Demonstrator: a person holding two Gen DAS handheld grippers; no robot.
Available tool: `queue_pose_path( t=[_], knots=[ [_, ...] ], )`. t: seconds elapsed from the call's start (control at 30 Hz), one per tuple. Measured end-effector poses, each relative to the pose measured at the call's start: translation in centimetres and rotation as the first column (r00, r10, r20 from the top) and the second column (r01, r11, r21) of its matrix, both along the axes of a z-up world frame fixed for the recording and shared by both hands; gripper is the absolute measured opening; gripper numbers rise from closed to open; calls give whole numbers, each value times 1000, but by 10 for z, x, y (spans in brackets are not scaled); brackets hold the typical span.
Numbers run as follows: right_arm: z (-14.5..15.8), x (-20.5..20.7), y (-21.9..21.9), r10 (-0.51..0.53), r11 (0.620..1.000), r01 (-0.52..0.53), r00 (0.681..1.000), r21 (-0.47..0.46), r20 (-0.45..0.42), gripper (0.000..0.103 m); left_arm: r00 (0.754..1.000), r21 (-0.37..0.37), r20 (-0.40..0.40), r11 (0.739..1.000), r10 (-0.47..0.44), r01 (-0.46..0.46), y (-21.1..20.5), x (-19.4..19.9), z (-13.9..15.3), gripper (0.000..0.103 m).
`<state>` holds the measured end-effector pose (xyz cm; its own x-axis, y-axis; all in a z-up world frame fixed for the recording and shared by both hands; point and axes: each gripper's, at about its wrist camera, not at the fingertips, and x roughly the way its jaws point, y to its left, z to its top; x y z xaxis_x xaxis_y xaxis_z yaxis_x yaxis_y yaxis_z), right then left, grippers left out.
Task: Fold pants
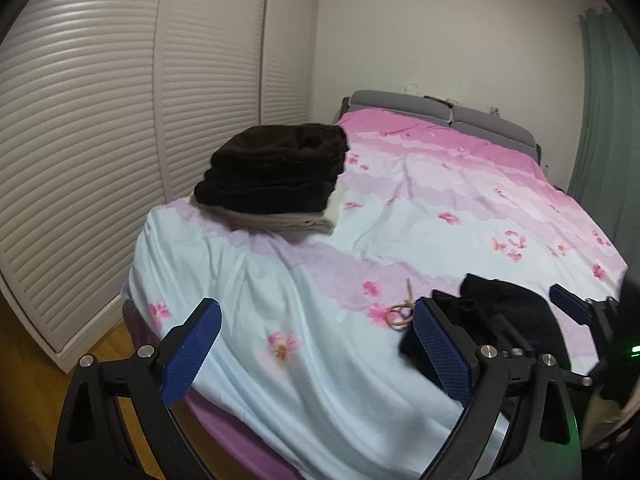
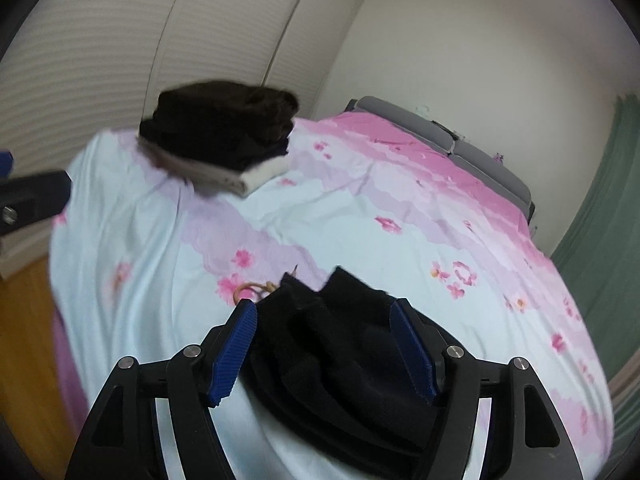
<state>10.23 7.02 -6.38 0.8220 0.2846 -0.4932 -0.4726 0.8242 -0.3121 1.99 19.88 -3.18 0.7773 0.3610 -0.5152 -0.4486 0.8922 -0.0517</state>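
A: Black pants [image 2: 340,344] are lying bunched on the bed cover [image 2: 160,240], bottom centre of the right wrist frame. In the left wrist frame the same heap [image 1: 500,312] is sitting at lower right.

B: Right tongs [image 2: 324,348]?

A: Jaws are standing apart, one blue pad on each side of the heap. The pads are not pressing the cloth; the pants are lying loose between and beneath them.

B: Left tongs [image 1: 316,348]?

A: Jaws are spreading wide in the lower part of the left wrist frame. Nothing is sitting between them but bed cover. The right-hand pad is showing in front of the pants' edge; contact, I cannot tell.

B: Anything just beside the pants?

A: A tan loop of cord [image 1: 400,314] is lying on the cover, just left of the heap.

B: Farther out?

A: A stack of folded clothes [image 1: 276,176], dark pieces over pale ones, is resting at upper left of centre, near the bed's left edge. A grey headboard [image 1: 440,114] is running along the far end. Louvred white doors [image 1: 100,140] are filling the left side, a green curtain [image 1: 604,112] is hanging at far right, and wood floor [image 1: 32,360] is showing at lower left.
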Motion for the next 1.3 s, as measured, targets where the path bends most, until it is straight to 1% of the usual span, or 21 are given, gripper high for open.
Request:
queue_pose_path(
  t=[0.2, 0.37, 0.47, 0.67, 0.77, 0.83, 0.87, 0.97, 1.03, 1.07, 1.2, 1.3],
  knots=[
    [11, 0, -60, -80, 994, 83, 996, 72, -41, 69, 996, -11, 13, 997, -83, 83, -40, 18, -1, 98],
    [10, 8, -110, -165, 980, 172, 983, 98, -74, 69, 983, -9, 17, 983, -182, 182, -84, 44, -7, 98],
    [7, 13, -138, -219, 967, 229, 971, 115, -95, 69, 971, 0, 13, 971, -239, 240, -108, 60, -12, 98],
    [-10, 26, -194, -314, 920, 344, 934, 187, -170, 69, 945, 0, 11, 945, -327, 327, -142, 88, -28, 98],
    [-24, 39, -213, -340, 895, 389, 912, 217, -229, 69, 927, -23, 32, 927, -374, 375, -152, 98, -34, 98],
    [-35, 50, -222, -342, 881, 409, 897, 236, -279, 69, 909, -68, 41, 907, -414, 416, -155, 108, -39, 98],
    [-39, 54, -225, -342, 877, 415, 893, 241, -292, 69, 905, -85, 41, 901, -424, 426, -156, 113, -42, 98],
    [-49, 61, -231, -337, 868, 426, 883, 257, -326, 69, 908, -75, 5, 906, -418, 417, -157, 125, -53, 98],
    [-55, 59, -233, -333, 867, 424, 884, 261, -329, 69, 919, -61, -45, 920, -391, 388, -153, 134, -63, 98],
    [-58, 57, -234, -329, 869, 420, 885, 262, -331, 69, 925, -68, -81, 928, -370, 365, -147, 139, -72, 98],
    [-75, 47, -235, -287, 875, 402, 880, 271, -378, 69, 939, -107, -143, 948, -313, 300, -126, 146, -94, 98],
    [-89, 38, -222, -235, 882, 374, 876, 285, -421, 69, 945, -125, -147, 953, -292, 275, -115, 147, -101, 98]
  ],
)
